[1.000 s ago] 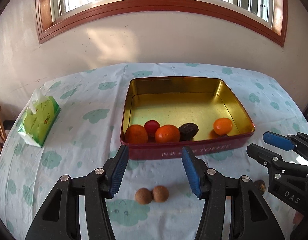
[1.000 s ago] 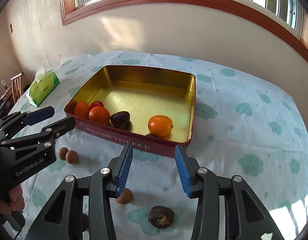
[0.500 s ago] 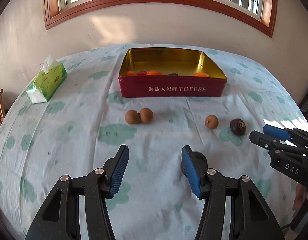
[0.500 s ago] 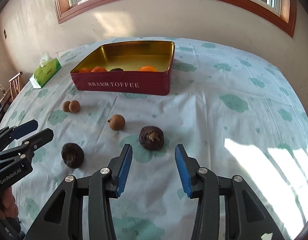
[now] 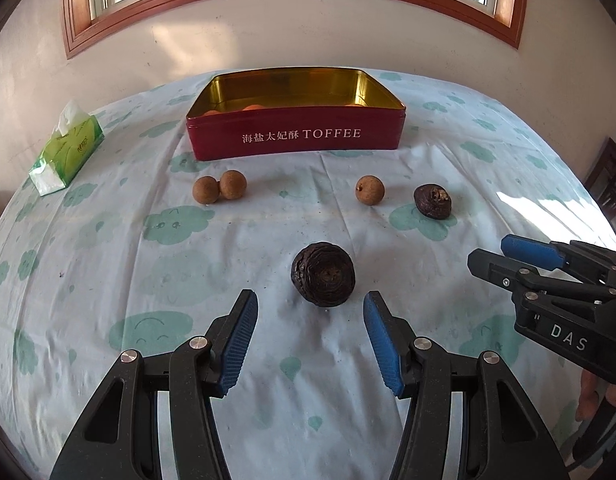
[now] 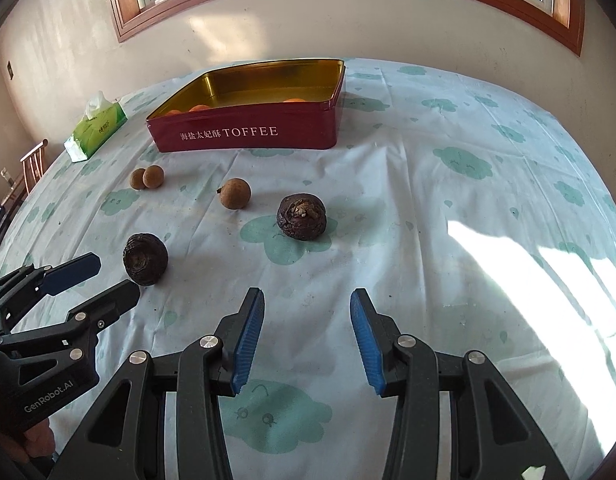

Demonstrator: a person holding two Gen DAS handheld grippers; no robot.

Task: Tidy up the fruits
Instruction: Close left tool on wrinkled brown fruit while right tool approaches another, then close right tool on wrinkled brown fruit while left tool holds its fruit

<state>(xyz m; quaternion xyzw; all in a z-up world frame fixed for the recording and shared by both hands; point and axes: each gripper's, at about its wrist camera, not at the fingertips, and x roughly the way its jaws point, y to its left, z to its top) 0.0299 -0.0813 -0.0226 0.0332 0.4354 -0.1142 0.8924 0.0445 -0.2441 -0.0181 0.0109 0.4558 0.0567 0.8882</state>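
A red toffee tin (image 5: 296,136) (image 6: 244,134) stands at the back of the table with orange fruits just showing over its wall. On the cloth lie a pair of small brown fruits (image 5: 219,189) (image 6: 147,178), a single brown one (image 5: 370,189) (image 6: 235,194), and two dark wrinkled fruits. My left gripper (image 5: 310,312) (image 6: 100,278) is open, low over the table, with the nearer dark fruit (image 5: 322,279) (image 6: 145,259) just beyond its fingertips. My right gripper (image 6: 307,312) (image 5: 492,256) is open and empty, short of the other dark fruit (image 6: 302,217) (image 5: 433,201).
A green tissue pack (image 5: 66,152) (image 6: 95,128) lies at the far left of the table. A flowered cloth (image 5: 108,280) covers the table. A wooden chair (image 6: 32,164) stands off the left edge. Sunlight falls on the right side.
Both grippers have pulled back from the tin and dropped low toward the table. The left one has come up to the near dark fruit, which now lies just ahead of its fingers.
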